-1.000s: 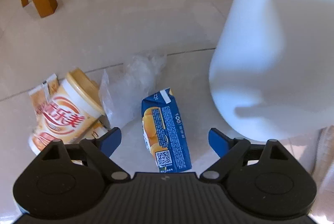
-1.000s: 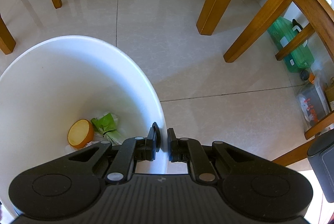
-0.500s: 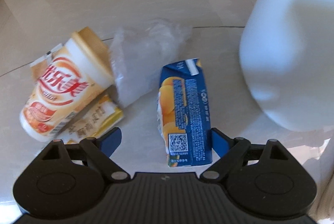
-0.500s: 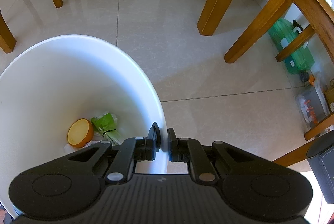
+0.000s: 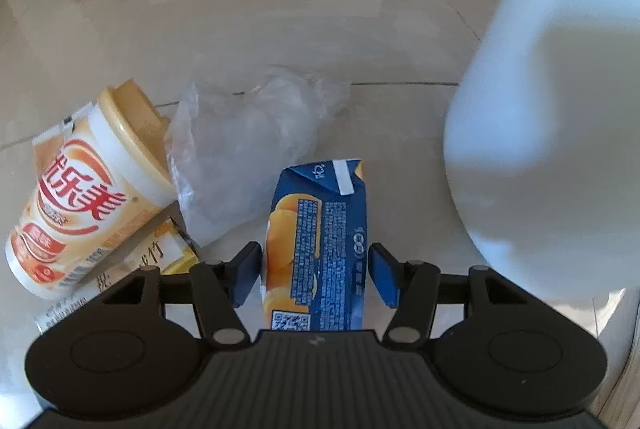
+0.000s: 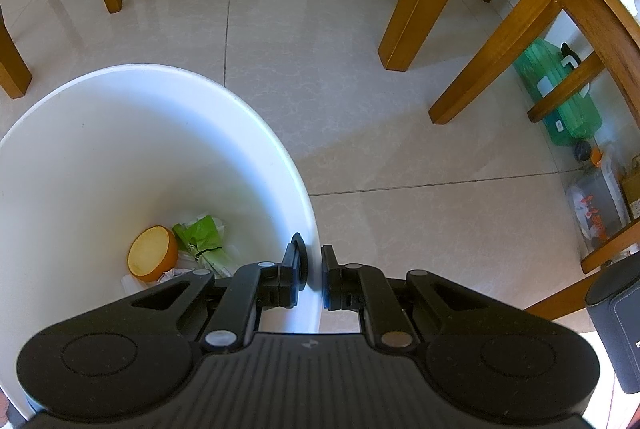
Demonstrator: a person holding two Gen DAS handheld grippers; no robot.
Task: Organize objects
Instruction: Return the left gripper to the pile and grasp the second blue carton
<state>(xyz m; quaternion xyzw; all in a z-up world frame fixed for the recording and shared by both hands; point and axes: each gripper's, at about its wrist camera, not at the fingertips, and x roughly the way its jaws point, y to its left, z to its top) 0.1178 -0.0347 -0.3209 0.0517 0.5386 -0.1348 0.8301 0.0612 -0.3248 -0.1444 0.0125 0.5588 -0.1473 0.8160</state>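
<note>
A blue juice box [image 5: 320, 249] with orange fruit pictures lies flat on the floor. Left of it lie a crumpled clear bag [image 5: 248, 149] and a tipped cup [image 5: 80, 197]. The white bin [image 5: 552, 117] stands right.

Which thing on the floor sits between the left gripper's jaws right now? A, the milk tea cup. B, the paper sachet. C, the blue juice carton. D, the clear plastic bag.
C: the left gripper has its jaws closing on either side of the blue juice carton, while the milk tea cup and clear plastic bag lie off to the side.
</note>
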